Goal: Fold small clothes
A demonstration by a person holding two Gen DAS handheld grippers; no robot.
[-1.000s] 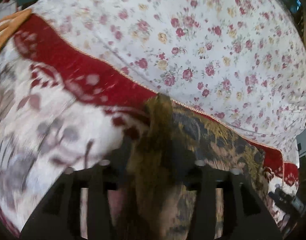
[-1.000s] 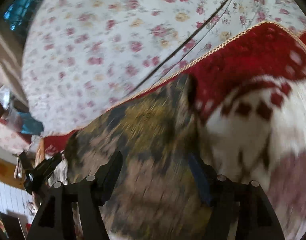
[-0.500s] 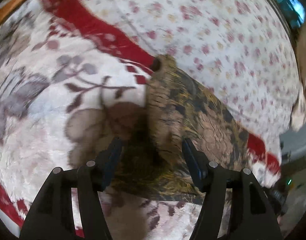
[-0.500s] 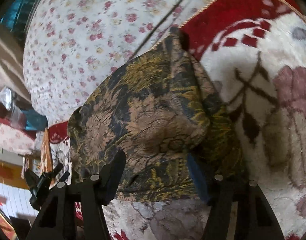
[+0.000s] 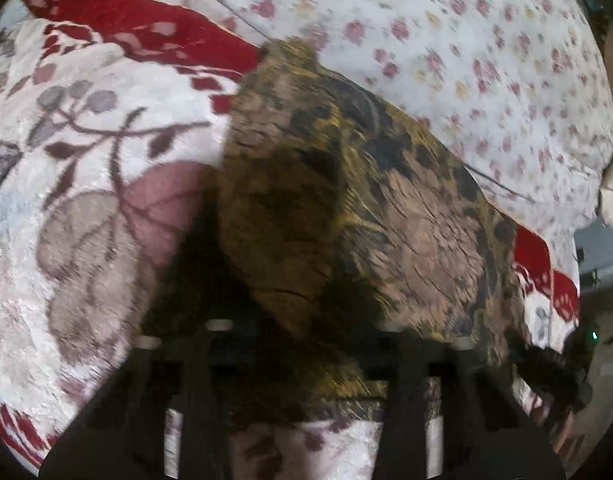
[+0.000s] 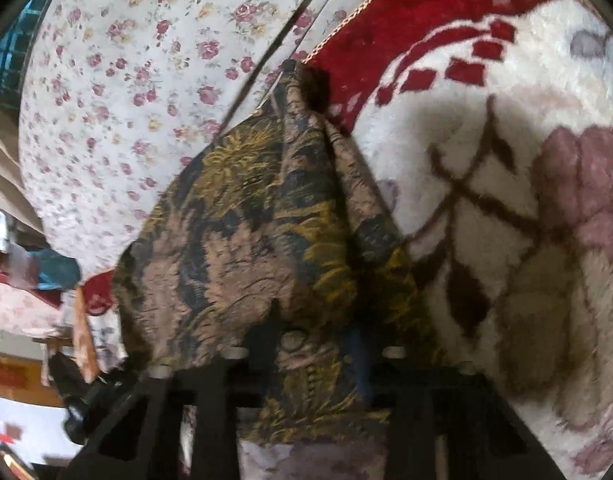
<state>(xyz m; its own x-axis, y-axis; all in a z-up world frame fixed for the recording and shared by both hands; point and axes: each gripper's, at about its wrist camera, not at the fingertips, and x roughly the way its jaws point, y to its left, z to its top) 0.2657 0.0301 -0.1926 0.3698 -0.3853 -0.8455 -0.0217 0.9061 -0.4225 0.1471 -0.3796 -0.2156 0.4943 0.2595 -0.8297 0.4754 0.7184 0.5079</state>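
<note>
A small garment (image 5: 386,208) in a brown, yellow and dusty-pink pattern lies bunched on a plush blanket. In the left wrist view its near edge rises in a fold over my left gripper (image 5: 302,332). The jaws are closing with cloth pinched between them, and the fingertips are hidden under the fabric. In the right wrist view the same garment (image 6: 242,216) narrows to a pleated strip that runs down between the fingers of my right gripper (image 6: 310,344). Those jaws are closing on it too.
The white plush blanket (image 5: 86,184) has grey-pink flowers and a red border (image 6: 418,12). Beyond it spreads a white sheet (image 5: 466,40) with small red roses. A dark device (image 5: 554,364) sits at the garment's far end, and cluttered furniture (image 6: 34,288) stands past the bed's edge.
Both grippers have come down onto the garment's near edge. Their jaws have gone from wide apart to nearly together, with cloth gathered between them. The garment now bunches up toward the cameras.
</note>
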